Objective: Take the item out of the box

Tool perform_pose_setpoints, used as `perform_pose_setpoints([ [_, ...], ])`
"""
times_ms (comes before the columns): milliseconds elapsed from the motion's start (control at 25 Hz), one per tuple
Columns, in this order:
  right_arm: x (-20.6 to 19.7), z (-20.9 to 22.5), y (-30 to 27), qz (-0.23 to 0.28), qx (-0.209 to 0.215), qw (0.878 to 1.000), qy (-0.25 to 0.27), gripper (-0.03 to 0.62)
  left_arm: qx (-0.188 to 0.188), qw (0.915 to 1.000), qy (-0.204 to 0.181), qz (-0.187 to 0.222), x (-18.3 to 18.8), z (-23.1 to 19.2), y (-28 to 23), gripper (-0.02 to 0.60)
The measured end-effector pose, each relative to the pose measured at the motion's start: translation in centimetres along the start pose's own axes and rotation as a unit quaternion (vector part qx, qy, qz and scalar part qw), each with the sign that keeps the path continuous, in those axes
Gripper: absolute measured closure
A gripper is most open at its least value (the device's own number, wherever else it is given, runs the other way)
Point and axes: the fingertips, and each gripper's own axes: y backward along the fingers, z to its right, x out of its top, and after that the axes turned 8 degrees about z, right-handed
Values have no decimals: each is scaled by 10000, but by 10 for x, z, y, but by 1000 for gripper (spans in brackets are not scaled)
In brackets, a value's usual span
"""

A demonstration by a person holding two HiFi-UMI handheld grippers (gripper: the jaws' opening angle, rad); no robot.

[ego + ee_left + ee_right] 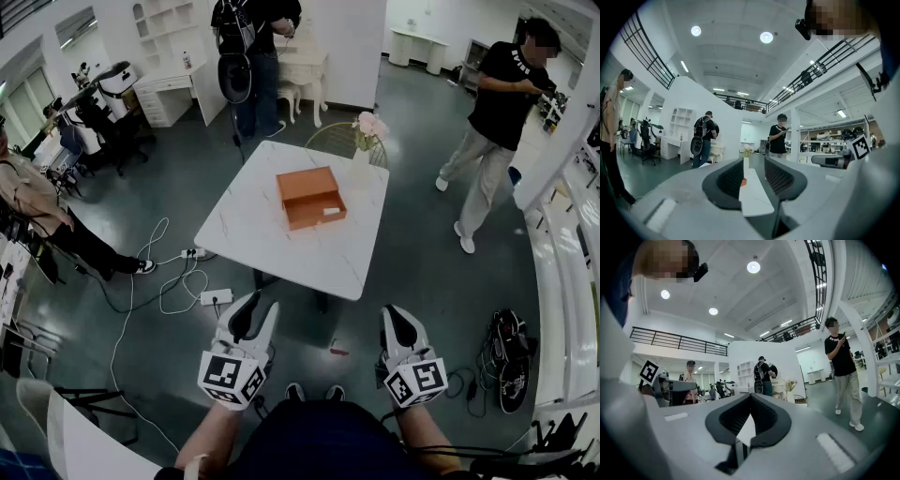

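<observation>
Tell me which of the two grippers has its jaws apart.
The left gripper: its jaws stand apart, empty. The right gripper has jaws that meet.

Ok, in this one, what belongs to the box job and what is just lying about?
Job: orange box on the white table; left gripper, open; right gripper, shut; both short of the table.
Lying about: flower vase on the table; power strip and cables on the floor; dark bag at right.
</observation>
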Motion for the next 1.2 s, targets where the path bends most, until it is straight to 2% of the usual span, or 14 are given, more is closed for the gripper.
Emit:
perform_pose_setpoints([
  [280,-3,18,1,-58,73,9999,-86,592,77,9999,-1,-108,-7,11,-10,431],
  [600,-20,30,-8,-251,318,9991,-88,592,407,9987,48,-315,-26,9,-5,431],
  [880,-37,37,-44,-401,295,9987,-102,592,595,9973,146,-413,-40,-31,-20,431],
  [1200,-40,41,-117,-465,-150,9988,41,592,306,9987,260,-322,-30,-106,-77,431],
])
